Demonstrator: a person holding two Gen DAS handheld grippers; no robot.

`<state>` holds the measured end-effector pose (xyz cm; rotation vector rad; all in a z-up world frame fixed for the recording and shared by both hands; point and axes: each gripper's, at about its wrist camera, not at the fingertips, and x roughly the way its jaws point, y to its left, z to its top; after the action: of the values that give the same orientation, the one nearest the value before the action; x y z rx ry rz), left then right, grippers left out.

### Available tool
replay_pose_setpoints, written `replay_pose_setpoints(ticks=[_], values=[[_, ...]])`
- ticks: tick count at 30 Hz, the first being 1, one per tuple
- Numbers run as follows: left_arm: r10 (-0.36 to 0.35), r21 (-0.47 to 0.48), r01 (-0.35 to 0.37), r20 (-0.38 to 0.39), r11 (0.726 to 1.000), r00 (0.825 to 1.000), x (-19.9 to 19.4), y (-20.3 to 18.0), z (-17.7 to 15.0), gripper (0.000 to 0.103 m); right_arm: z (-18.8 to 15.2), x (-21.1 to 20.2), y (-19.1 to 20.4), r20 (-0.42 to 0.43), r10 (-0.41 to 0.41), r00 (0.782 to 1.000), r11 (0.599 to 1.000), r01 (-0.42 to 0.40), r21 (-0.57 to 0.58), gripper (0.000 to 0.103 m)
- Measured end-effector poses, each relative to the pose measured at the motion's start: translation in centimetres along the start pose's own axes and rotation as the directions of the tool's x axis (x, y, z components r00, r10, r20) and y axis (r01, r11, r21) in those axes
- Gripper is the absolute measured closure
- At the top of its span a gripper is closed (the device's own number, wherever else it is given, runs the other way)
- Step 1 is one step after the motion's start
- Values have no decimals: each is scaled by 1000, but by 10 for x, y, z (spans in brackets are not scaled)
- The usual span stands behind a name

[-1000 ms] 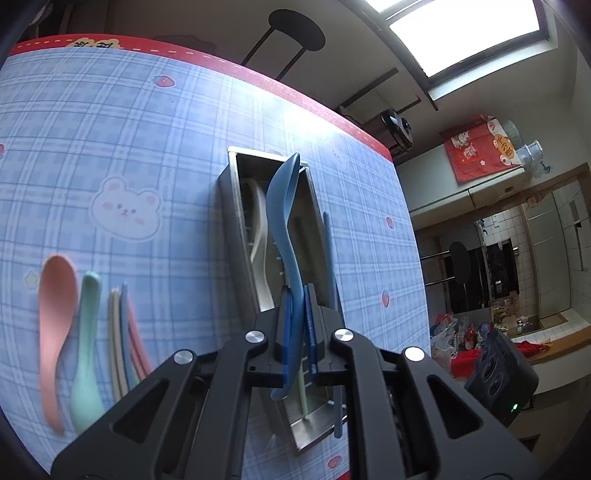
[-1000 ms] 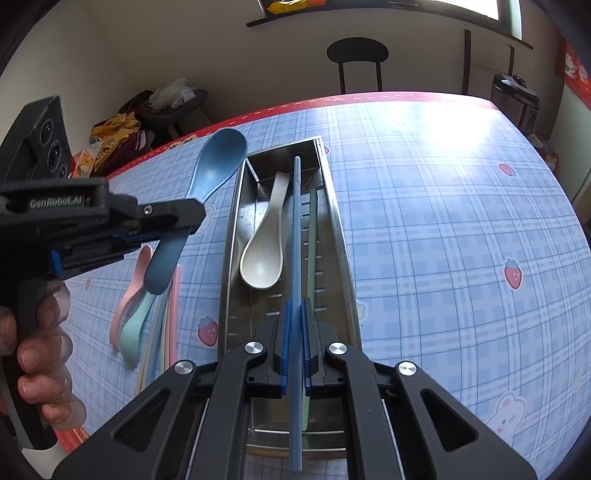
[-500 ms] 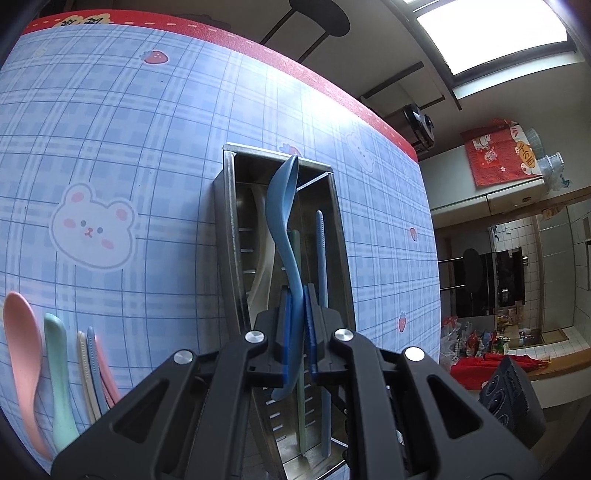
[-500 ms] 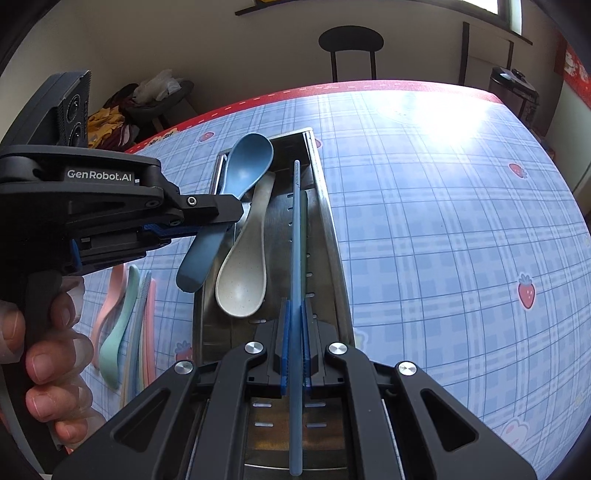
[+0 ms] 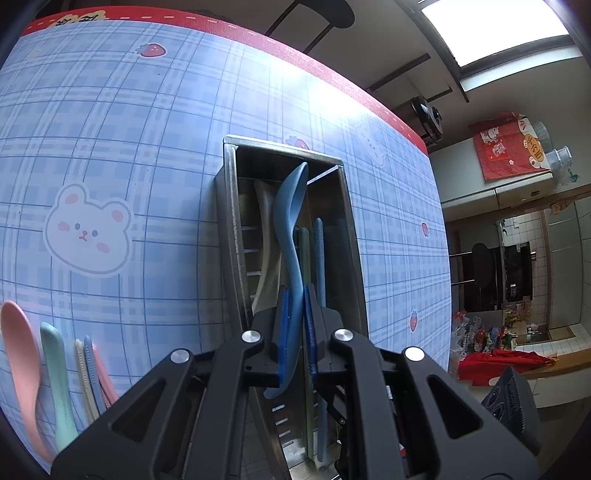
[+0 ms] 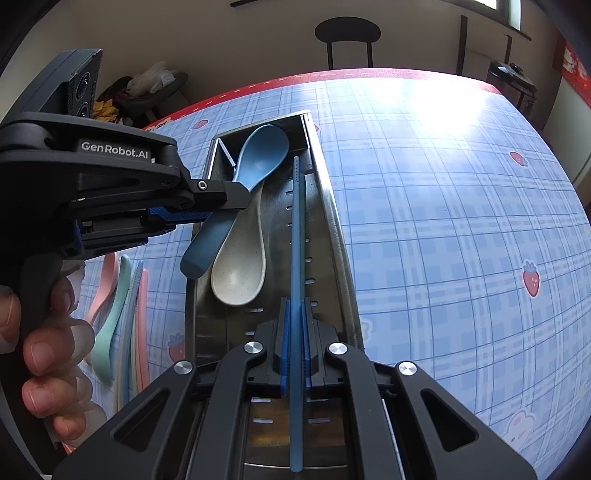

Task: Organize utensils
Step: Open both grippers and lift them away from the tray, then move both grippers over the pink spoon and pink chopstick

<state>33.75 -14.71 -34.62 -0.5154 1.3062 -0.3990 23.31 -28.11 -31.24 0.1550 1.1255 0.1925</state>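
A long steel tray [image 5: 229, 206] [image 6: 341, 236] lies on the blue plaid tablecloth. My left gripper [image 5: 294, 325] [image 6: 221, 206] is shut on a blue spoon [image 5: 291, 206] [image 6: 258, 155] and holds it over the tray's left side, bowl toward the far end. My right gripper [image 6: 294, 350] is shut on a blue chopstick [image 6: 297, 229] [image 5: 319, 258], lengthwise over the tray's right side. A beige spoon [image 6: 240, 269] [image 5: 264, 218] lies in the tray, and a green chopstick [image 5: 304, 254] beside the blue one.
Left of the tray lie a pink spoon [image 5: 18, 354], a mint spoon [image 5: 55, 369] [image 6: 110, 325] and several chopsticks [image 5: 92, 369] [image 6: 135, 314]. A black chair [image 6: 347, 33] stands beyond the table's red edge.
My left gripper has carried the blue spoon rightward and lower, from beside the tray to over its inside. My right gripper with the blue chopstick has sunk slightly toward the tray.
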Motion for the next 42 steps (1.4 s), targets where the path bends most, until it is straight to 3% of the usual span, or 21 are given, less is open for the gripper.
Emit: replay_pose_setpoints(ticks=[2, 7, 9, 10, 12, 17, 23, 25, 27, 34, 40, 42], values=[[-13, 12, 13, 7, 1000, 1000, -2, -2, 0, 81, -2, -2, 2, 1, -2, 1000, 1000, 2, -3, 96], [-23, 53, 21, 46, 998, 999, -23, -8, 3, 81, -6, -20, 3, 31, -4, 1000, 1000, 3, 4, 90], [-15, 77, 10, 74, 997, 997, -36, -11, 4, 74, -8, -32, 3, 57, -11, 998, 1000, 11, -1, 71], [-8, 92, 0, 90, 996, 996, -44, -12, 4, 70, -10, -38, 3, 71, -15, 997, 1000, 16, -5, 67], [16, 127, -32, 123, 991, 992, -60, -12, 4, 56, -13, -49, 2, 90, -29, 995, 999, 30, -11, 55], [93, 185, -128, 189, 974, 977, -98, -4, -3, 44, -18, -70, -7, 117, -62, 991, 998, 64, -6, 34], [175, 217, -232, 251, 948, 952, -139, 22, -21, 21, -24, -88, -8, 137, -100, 985, 995, 102, -5, 12], [195, 228, -257, 262, 939, 945, -152, 33, -29, 21, -27, -89, -6, 132, -103, 986, 994, 106, -15, 8], [207, 234, -271, 267, 934, 941, -163, 43, -38, 9, -30, -92, -4, 129, -102, 986, 994, 106, -22, 6], [262, 265, -346, 304, 900, 916, -193, 75, -80, 6, -47, -89, 16, 112, -99, 989, 991, 109, -83, 6], [341, 327, -461, 362, 825, 867, -200, 93, -124, 6, -61, -83, 39, 102, -89, 991, 986, 102, -135, 6], [350, 340, -475, 368, 812, 862, -200, 98, -136, 6, -64, -81, 49, 94, -70, 993, 983, 85, -164, 6]])
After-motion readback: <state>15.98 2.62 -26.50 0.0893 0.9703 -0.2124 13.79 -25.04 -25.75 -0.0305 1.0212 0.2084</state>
